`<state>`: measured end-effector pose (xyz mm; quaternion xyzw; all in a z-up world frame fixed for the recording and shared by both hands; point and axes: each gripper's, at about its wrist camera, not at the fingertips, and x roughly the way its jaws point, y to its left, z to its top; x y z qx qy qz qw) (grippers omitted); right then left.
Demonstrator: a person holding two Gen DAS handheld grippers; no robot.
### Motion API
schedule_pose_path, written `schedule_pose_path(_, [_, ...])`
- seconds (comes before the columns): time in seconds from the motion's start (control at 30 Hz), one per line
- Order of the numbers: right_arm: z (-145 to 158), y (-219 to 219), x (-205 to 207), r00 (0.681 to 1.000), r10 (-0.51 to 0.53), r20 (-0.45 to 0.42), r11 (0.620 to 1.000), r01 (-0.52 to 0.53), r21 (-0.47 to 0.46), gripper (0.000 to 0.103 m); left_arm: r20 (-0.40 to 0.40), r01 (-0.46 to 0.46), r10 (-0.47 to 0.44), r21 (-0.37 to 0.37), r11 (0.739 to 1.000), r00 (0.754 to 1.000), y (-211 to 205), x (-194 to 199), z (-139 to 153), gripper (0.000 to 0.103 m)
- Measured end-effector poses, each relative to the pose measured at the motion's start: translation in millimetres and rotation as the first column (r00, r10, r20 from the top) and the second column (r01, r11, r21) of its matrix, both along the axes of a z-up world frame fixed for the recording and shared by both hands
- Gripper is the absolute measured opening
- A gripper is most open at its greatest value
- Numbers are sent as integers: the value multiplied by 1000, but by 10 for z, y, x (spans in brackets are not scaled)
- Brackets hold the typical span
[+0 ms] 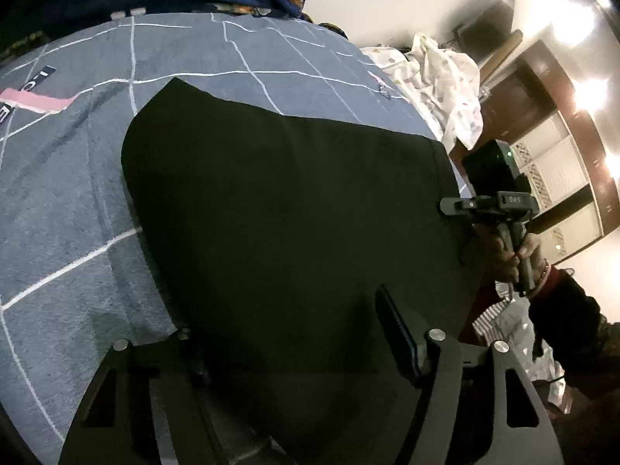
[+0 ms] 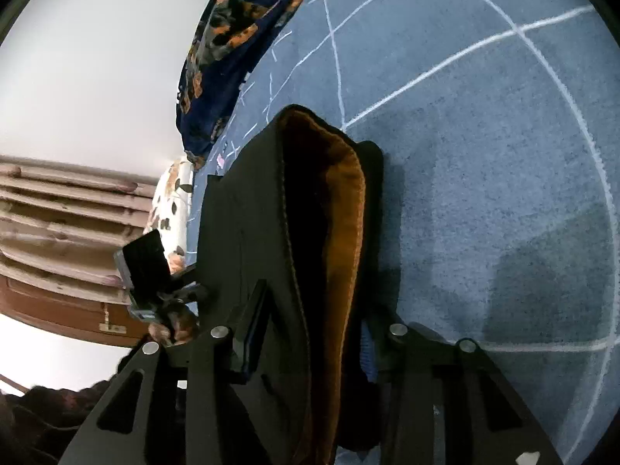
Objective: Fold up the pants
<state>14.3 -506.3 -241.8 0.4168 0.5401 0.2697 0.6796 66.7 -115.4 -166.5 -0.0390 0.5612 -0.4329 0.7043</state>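
We see the black pants point(image 1: 286, 209) lying on a grey-blue bedspread point(image 1: 69, 201) crossed by thin white lines, and they fill the middle of the left wrist view from about 10 o'clock down to 5 o'clock. In the right wrist view the same pants point(image 2: 248, 240) rise from 6 o'clock toward 12, and an opening shows an orange-brown lining point(image 2: 345, 217) inside. Our left gripper point(image 1: 294, 348) has its fingers spread wide, with the pants fabric lying between them; we cannot tell whether they press it. Our right gripper point(image 2: 310, 341) likewise has its fingers set well apart, one on each side of the pants edge, the cloth running up between them. In the left view, the right gripper's body point(image 1: 492, 201) sits at 3 o'clock at the pants' edge, held by a hand point(image 1: 507, 252). A dark blue patterned blanket point(image 2: 232, 38) lies at 11 o'clock in the right view, and a pale printed cloth point(image 1: 438, 77) at 2 o'clock in the left.
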Motion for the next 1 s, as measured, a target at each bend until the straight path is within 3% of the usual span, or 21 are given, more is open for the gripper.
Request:
schedule_pose_path(0.07, [11,13,-3,1000,-8,10,1000,8,-3,38,18,-13,13,14,1000,1000,-1,-7,1,59])
schedule_pose_path(0.1, [19,20,-11,1000,-17,15,1000,17,-8,37,46,-25,23,37,999,999,4,-19,2,47])
schedule_pose_path(0.13, [20,23,-25,1000,-24,17,1000,25,-13,34,51,-35,33,44,998,998,-20,7,-5,41])
schedule_pose_path(0.27, [78,43,-95,997,-74,34,997,74,8,26,32,-88,87,29,996,996,33,47,-2,30])
schedule_pose_path(0.37, [143,27,-163,992,-119,49,992,116,59,24,66,-93,92,13,996,994,35,4,117,20])
schedule_pose_path(0.6, [328,146,-201,983,-165,78,974,150,167,21,156,-112,106,28,993,982,63,-51,411,19])
schedule_pose_path(1.0, [347,871,-41,989,-123,86,975,104,197,20,308,-210,162,130,969,938,428,-111,626,18])
